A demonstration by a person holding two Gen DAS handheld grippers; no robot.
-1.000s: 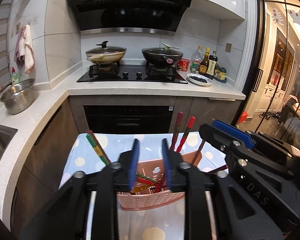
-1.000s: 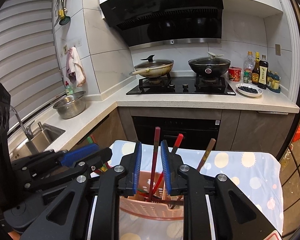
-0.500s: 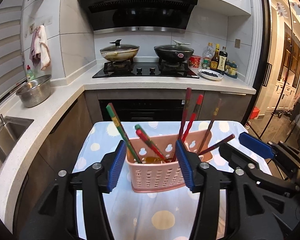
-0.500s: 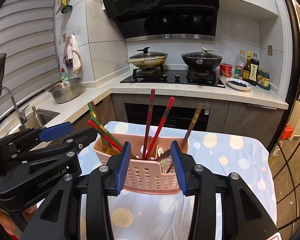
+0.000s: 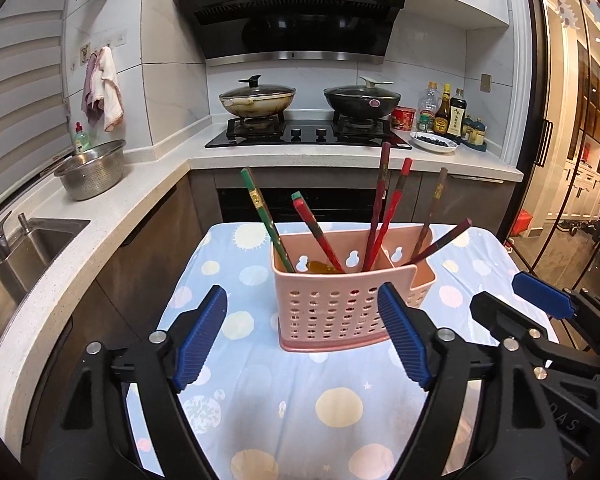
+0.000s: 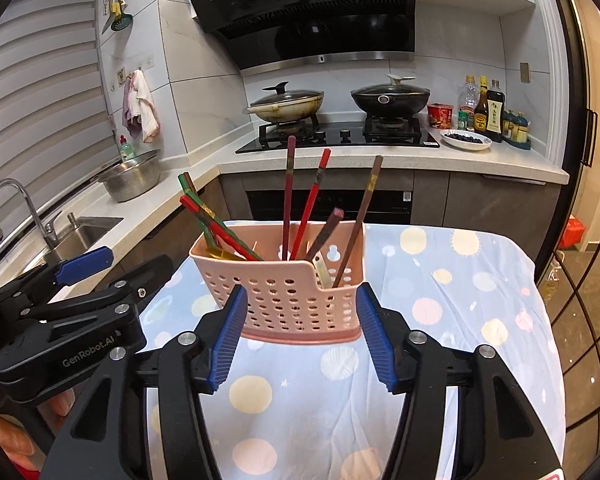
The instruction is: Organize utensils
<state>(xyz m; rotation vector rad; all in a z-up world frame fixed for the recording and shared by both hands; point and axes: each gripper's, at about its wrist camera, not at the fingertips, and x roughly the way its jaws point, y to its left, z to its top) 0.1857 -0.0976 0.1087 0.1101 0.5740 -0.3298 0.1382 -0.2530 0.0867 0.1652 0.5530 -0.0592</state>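
Left wrist view: the left gripper (image 5: 302,340) has its jaws spread wide and they are opening at this moment. Nothing is between the blue pads (image 5: 198,336); they stand over the tablecloth (image 5: 260,392), on the near side of the pink utensil basket (image 5: 340,308), and do not touch it. The right pad overlaps the basket's lower right corner in the picture, but whether it is in contact I cannot tell. The right gripper (image 5: 540,300) shows at the right edge, beside the basket.

Right wrist view: the right gripper (image 6: 302,336) is also opening, with a medium gap. Its two blue pads frame the lower part of the basket (image 6: 292,304), one at each bottom corner, and nothing is pressed between them. The left gripper (image 6: 84,264) shows at the left, and below it a part of a hand (image 6: 8,436).

The basket stands upright on the cloth-covered table, near its far end. In its larger compartment lean the green and red chopsticks (image 5: 268,224) to the left and two red chopsticks (image 5: 384,208) more upright. In the smaller right compartment are the brown chopsticks (image 5: 432,212). A golden spoon (image 6: 224,255) lies low in the left part.

Behind the table is the counter (image 5: 140,184) with the stove (image 5: 304,134), two lidded pans (image 5: 256,98), a steel colander (image 5: 90,168), a sink (image 5: 32,240) and bottles (image 5: 448,112).
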